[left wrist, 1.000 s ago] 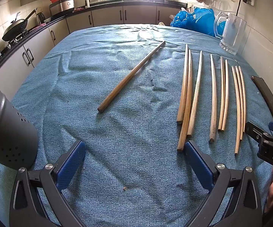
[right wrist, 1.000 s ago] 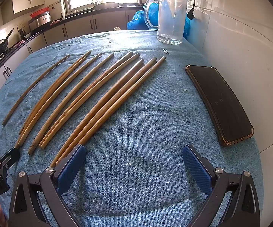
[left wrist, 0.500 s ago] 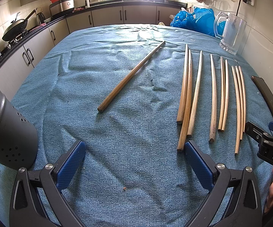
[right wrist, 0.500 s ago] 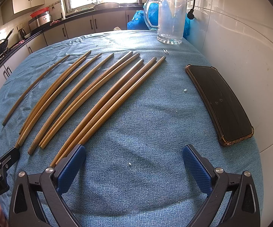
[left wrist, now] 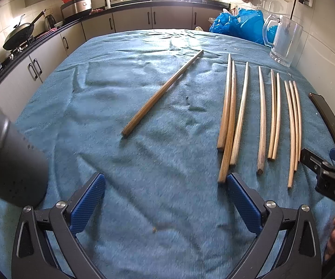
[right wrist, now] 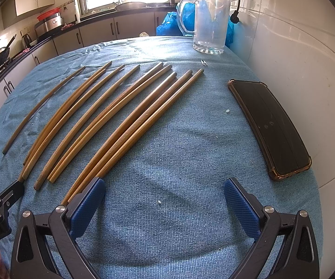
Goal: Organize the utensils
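Note:
Several wooden chopsticks [left wrist: 262, 116] lie side by side on the right of a blue cloth [left wrist: 111, 88]; the same row of chopsticks [right wrist: 130, 121] fans out in the right wrist view. One lone chopstick [left wrist: 164, 91] lies apart, diagonal, near the middle, and is the leftmost chopstick [right wrist: 43, 109] in the right wrist view. My left gripper [left wrist: 165, 193] is open, low over the cloth, with nothing between its blue pads. My right gripper [right wrist: 162, 197] is open too, its left pad beside the near ends of the closest sticks.
A dark grey perforated holder [left wrist: 9, 158] stands at the left edge. A glass mug [right wrist: 210, 23] stands at the far right, blue bags [left wrist: 237, 24] behind it. A black phone [right wrist: 269, 125] lies by the white wall. Kitchen counters run along the far side.

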`<action>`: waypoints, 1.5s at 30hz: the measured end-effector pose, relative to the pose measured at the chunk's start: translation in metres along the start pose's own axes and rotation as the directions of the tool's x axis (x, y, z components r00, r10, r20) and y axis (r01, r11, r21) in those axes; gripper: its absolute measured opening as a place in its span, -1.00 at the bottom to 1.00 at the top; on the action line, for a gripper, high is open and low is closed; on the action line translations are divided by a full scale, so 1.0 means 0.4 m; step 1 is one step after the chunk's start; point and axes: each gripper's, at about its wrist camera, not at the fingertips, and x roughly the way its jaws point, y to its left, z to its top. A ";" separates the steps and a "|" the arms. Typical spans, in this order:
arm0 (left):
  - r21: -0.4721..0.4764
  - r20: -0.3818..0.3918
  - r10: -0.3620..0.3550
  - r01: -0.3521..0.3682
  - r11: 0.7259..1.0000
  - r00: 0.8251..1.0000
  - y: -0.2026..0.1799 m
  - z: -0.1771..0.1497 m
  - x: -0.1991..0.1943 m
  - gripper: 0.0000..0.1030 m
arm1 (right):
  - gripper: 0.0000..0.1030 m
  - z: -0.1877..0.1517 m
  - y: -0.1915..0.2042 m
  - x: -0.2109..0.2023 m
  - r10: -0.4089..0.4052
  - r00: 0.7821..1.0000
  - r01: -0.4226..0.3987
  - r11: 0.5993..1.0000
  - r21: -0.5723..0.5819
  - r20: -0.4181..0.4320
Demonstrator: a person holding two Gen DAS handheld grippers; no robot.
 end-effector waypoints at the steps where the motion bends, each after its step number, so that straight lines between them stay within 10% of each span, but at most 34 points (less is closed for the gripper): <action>1: -0.011 0.006 0.004 -0.004 1.000 1.000 0.005 -0.007 -0.013 0.98 | 1.00 0.000 0.000 0.002 0.000 1.000 0.000 1.000 0.000 0.000; 10: -0.040 0.205 0.070 -0.064 0.997 0.976 0.058 -0.020 -0.213 0.98 | 0.88 -0.013 -0.015 -0.041 0.022 1.000 -0.022 0.999 0.050 0.011; 17: 0.004 0.293 0.038 -0.041 0.999 0.955 0.052 -0.040 -0.315 0.98 | 0.88 -0.043 -0.014 -0.193 0.012 0.982 -0.037 0.990 0.134 0.186; 27: -0.013 0.397 0.054 -0.053 0.999 0.916 0.054 -0.063 -0.414 0.98 | 0.92 -0.101 0.027 -0.383 -0.129 0.856 0.058 0.986 0.154 0.501; 45: 0.009 0.346 0.019 -0.023 1.000 0.938 0.057 -0.089 -0.420 0.98 | 0.92 -0.125 0.014 -0.403 -0.084 0.893 -0.010 0.979 0.206 0.442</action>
